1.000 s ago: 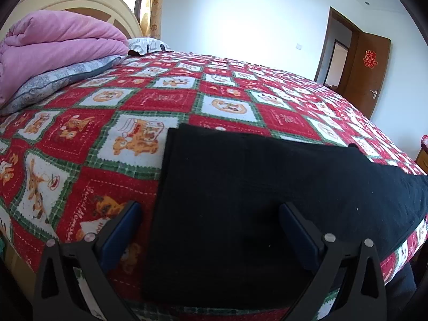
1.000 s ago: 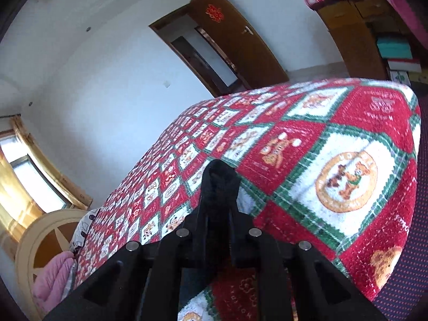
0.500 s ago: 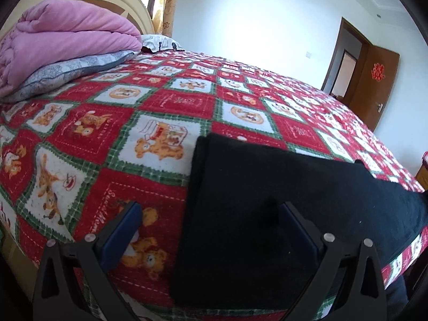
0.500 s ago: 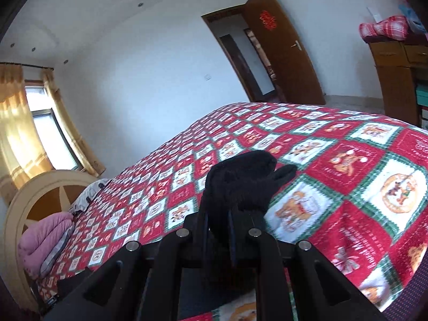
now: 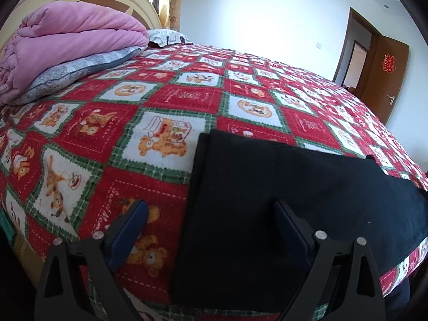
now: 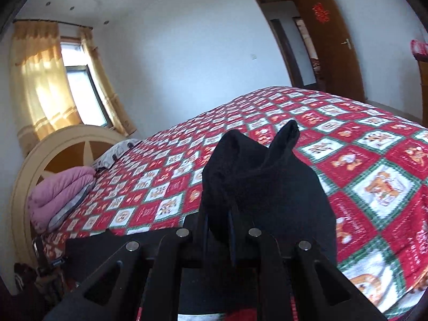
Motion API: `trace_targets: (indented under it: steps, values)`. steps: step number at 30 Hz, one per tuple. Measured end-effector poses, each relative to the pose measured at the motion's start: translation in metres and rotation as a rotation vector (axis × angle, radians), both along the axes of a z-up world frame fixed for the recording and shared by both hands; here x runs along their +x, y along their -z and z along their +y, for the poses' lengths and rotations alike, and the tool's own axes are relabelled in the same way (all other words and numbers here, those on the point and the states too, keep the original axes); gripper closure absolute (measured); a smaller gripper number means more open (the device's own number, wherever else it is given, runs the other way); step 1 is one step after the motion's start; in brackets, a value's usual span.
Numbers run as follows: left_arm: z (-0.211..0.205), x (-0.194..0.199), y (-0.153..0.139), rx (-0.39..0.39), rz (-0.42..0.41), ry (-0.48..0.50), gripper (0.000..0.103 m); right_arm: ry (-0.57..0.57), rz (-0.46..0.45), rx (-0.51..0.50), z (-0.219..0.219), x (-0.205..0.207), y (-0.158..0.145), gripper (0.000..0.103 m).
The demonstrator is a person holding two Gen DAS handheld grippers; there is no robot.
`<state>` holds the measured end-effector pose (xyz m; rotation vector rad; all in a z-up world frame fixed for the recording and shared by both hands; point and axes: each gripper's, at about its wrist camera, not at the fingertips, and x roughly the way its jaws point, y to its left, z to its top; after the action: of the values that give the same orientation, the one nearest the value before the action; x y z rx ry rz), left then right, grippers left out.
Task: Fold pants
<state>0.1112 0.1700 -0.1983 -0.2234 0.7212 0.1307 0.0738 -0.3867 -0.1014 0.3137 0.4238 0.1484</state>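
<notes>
Black pants (image 5: 281,203) lie flat along the near edge of the bed in the left wrist view, stretching away to the right. My left gripper (image 5: 211,227) is open and straddles their left end, holding nothing. In the right wrist view my right gripper (image 6: 218,230) is shut on a bunched end of the pants (image 6: 256,176) and holds it lifted above the bed, the cloth sticking up past the fingers.
The bed carries a red, green and white bear-patterned quilt (image 5: 171,99). A folded pink blanket (image 5: 67,40) on a grey pillow (image 5: 80,69) sits by the headboard. A brown door (image 5: 385,75) stands open at the far right wall.
My right gripper has lifted and swung the pants end up and toward the headboard. My left gripper has shifted left, so the pants' left end now lies more between its fingers.
</notes>
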Motion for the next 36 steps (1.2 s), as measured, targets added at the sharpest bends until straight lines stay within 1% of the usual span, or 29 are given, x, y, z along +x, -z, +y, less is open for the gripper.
trace_targets:
  steps: [2, 5, 9, 23, 36]
  values:
    - [-0.001, 0.000, -0.001, -0.002, 0.009, -0.004, 0.011, -0.028, 0.010, -0.013, 0.013, 0.004, 0.003, 0.091]
    - [-0.003, 0.001, -0.001, 0.000, 0.014, -0.003, 0.011, -0.055, 0.032, -0.050, 0.030, 0.009, 0.011, 0.091]
    - [-0.002, 0.000, 0.001, -0.007, 0.008, -0.001, 0.011, -0.088, 0.048, -0.071, 0.043, 0.012, 0.019, 0.091]
    - [-0.002, -0.002, 0.003, -0.007, -0.015, 0.008, 0.009, -0.148, 0.061, -0.088, 0.081, 0.022, 0.022, 0.091]
    - [-0.002, -0.002, 0.003, -0.005, -0.017, 0.008, 0.009, -0.253, 0.066, -0.124, 0.140, 0.031, 0.030, 0.091]
